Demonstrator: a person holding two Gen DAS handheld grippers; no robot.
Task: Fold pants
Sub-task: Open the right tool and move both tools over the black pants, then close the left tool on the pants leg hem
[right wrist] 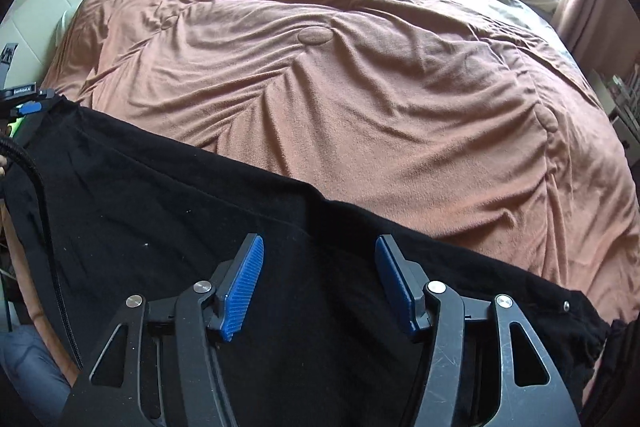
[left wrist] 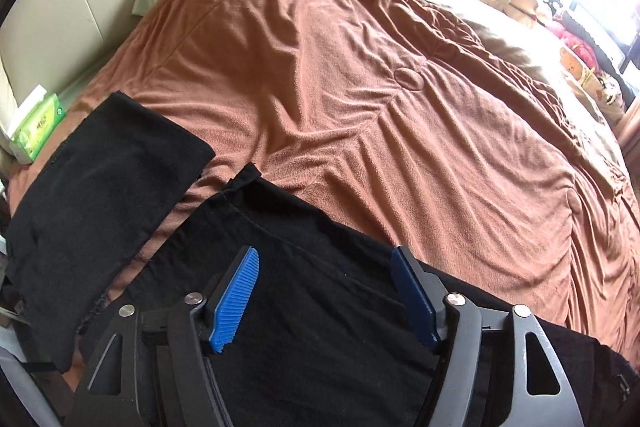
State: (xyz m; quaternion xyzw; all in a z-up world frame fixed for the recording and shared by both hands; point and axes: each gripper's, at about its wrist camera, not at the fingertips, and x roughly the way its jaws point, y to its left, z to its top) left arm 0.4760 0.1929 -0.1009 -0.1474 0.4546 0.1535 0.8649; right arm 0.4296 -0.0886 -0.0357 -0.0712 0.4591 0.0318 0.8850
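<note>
black pants (right wrist: pixel 168 211) spread on brown blanket (right wrist: pixel 360 107)
left gripper (left wrist: pixel 326 293) and right gripper (right wrist: pixel 318 283) fingers wide apart, pants under both, nothing held

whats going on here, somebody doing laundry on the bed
A person with a two-finger gripper in each hand is working on a pair of black pants spread along the near edge of a bed covered by a brown blanket. Both the left gripper and the right gripper are open above the fabric, gripping nothing. In the left view the two legs lie apart with blanket showing between them, so the folding does not look far along. A green tissue pack sits by the headboard.
</note>
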